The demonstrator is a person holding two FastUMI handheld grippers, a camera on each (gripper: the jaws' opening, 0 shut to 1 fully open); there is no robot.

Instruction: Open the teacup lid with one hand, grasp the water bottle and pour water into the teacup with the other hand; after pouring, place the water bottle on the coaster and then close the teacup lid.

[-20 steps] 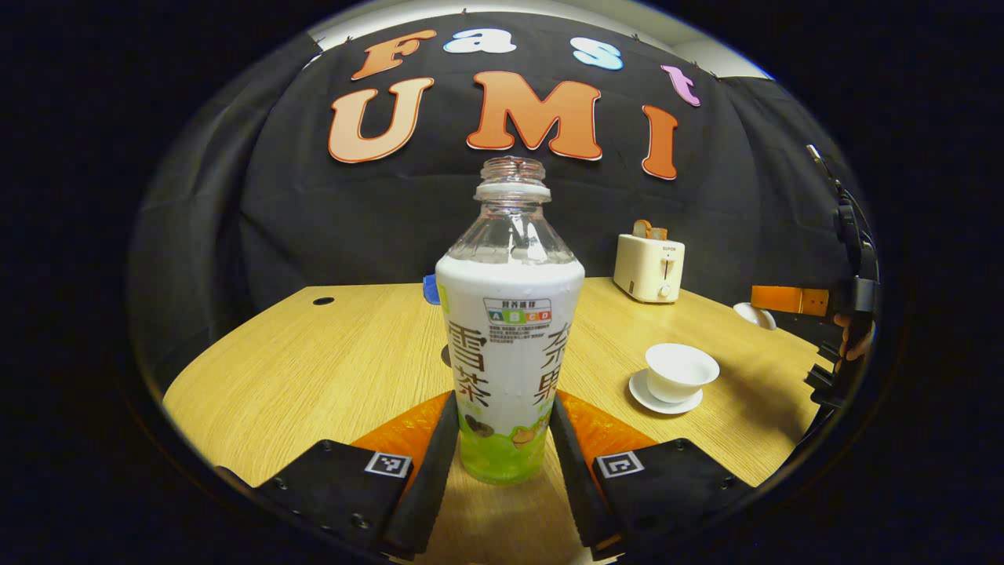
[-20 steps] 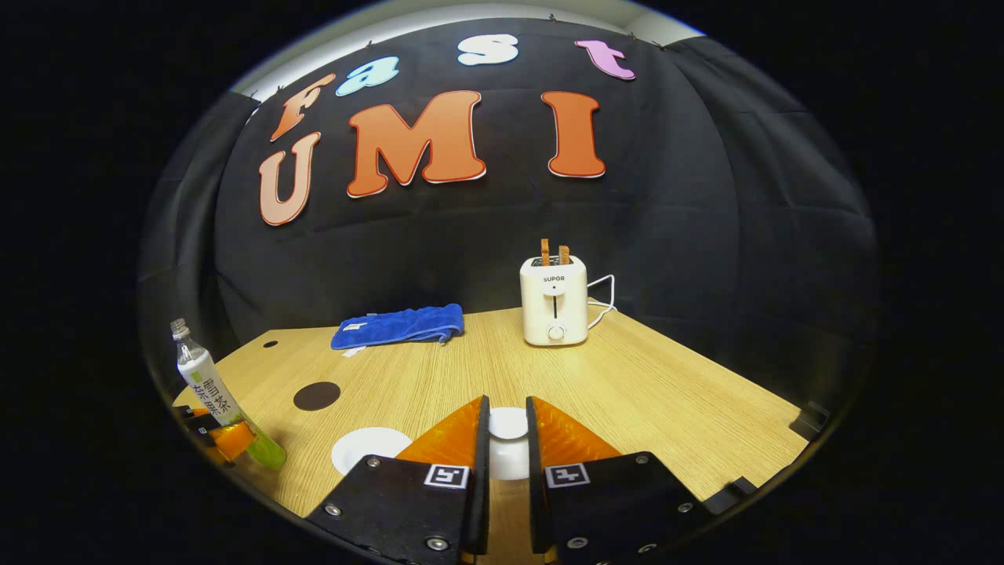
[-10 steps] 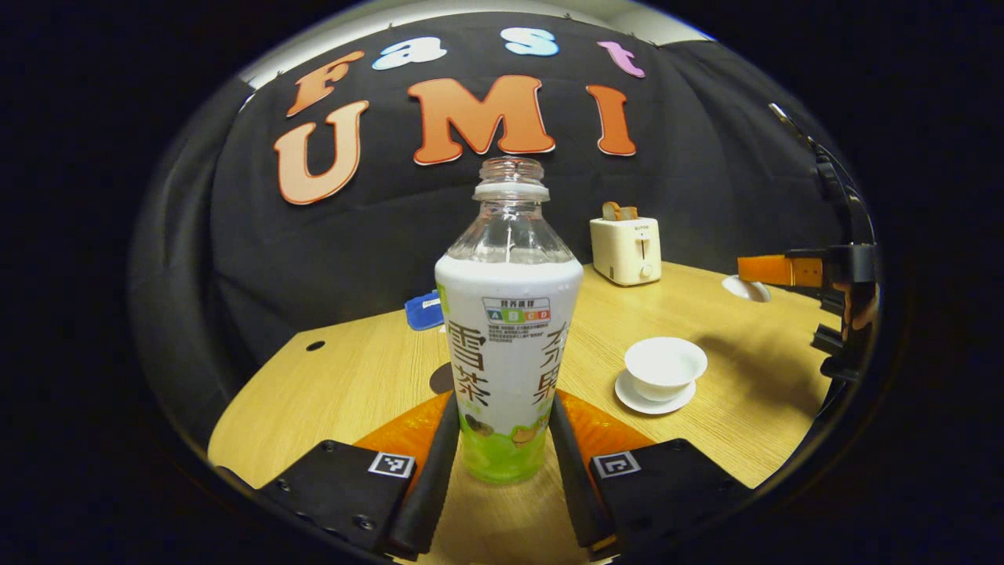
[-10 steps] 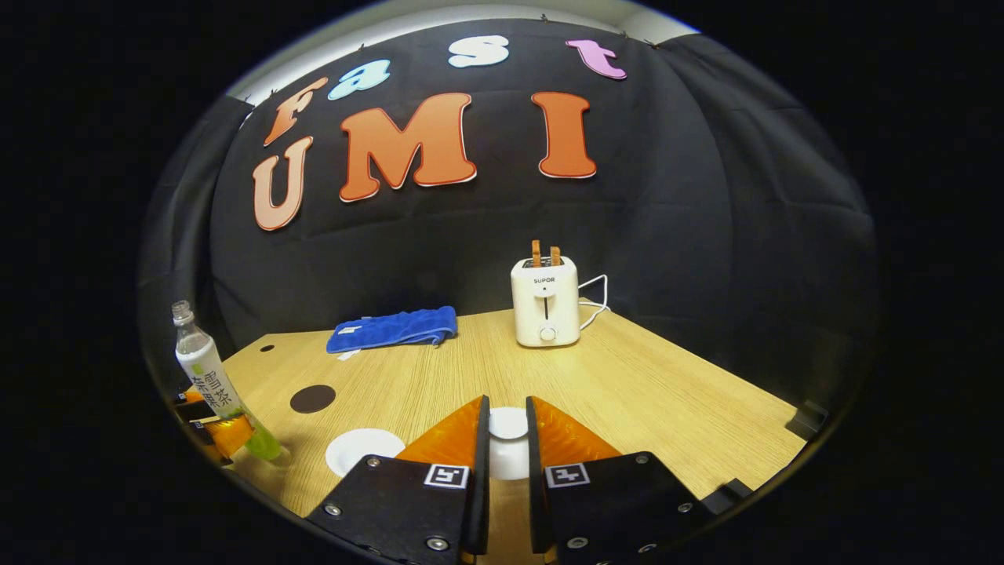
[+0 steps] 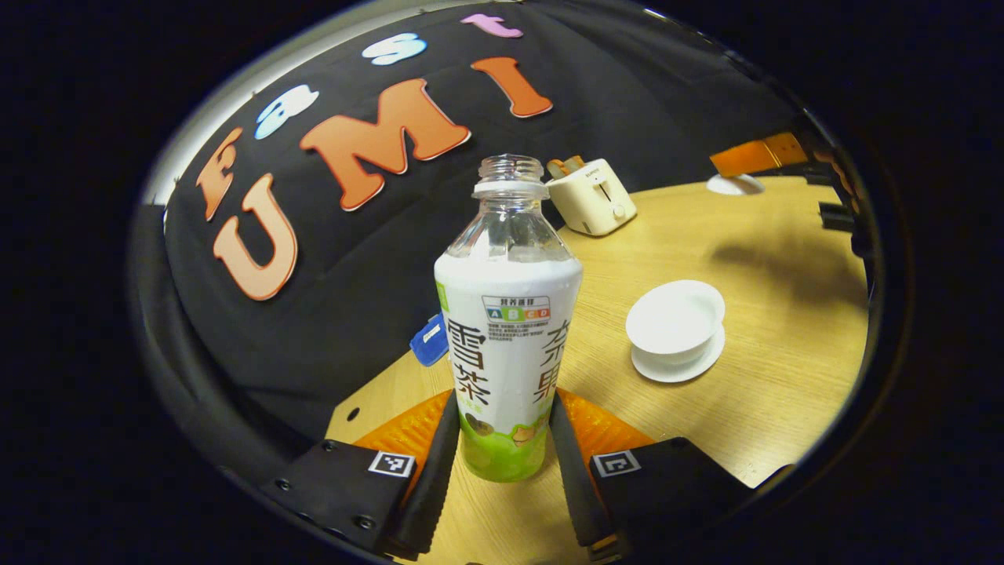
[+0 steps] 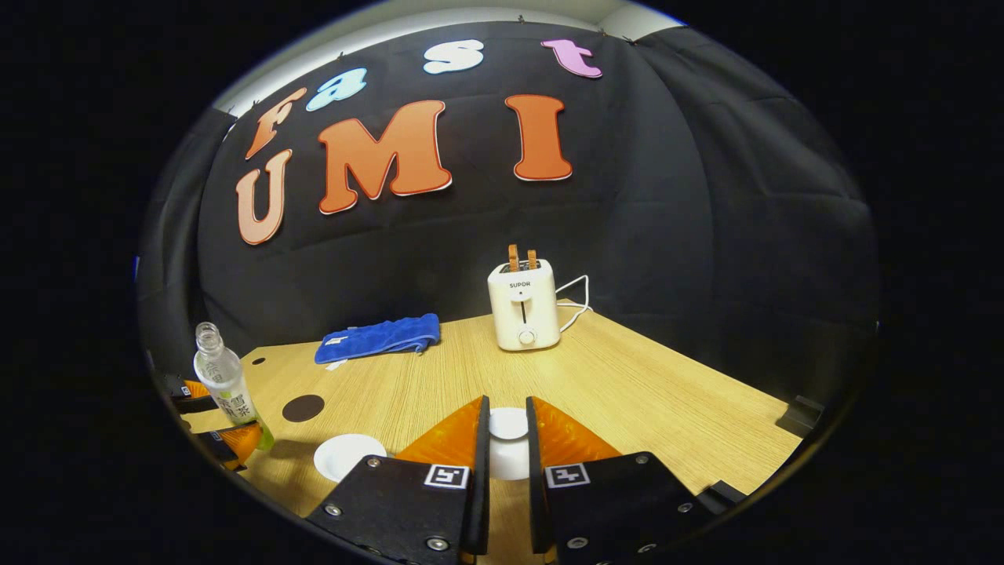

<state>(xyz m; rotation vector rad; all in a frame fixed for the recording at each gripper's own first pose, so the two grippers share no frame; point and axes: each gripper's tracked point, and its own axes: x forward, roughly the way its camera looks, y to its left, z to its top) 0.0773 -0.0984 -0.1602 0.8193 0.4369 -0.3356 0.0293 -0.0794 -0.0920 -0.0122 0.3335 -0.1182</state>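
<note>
In the left gripper view, the left gripper (image 5: 506,451) has its fingers (image 5: 434,463) closed against the lower sides of a water bottle (image 5: 508,314), one finger on each side, holding it. The bottle has no cap, a clear neck, a white label and green at its base, and its base sits above the wooden desk (image 5: 784,369). The whole scene looks tilted around the bottle.

Taking the teacup (image 5: 674,318) as the landmark: it is white, uncovered, and stands on a white saucer (image 5: 676,362) on the desk, to the right of the bottle and apart from it. Beyond the teacup, near the black wall, stands a cream toaster (image 5: 588,200) with bread in its slots. Far beyond and to the right of the teacup, the teacup lid (image 5: 733,184) shows as a small white disc just beneath the right gripper (image 5: 753,155). To the left of the teacup, past the bottle, a corner of a blue cloth (image 5: 429,339) lies on the desk.

In the right gripper view, the right gripper's own fingers (image 6: 478,471) are nearly closed and press on the white lid's knob between them. A dark round coaster (image 6: 303,407) lies on the desk behind the teacup, near the bottle.
</note>
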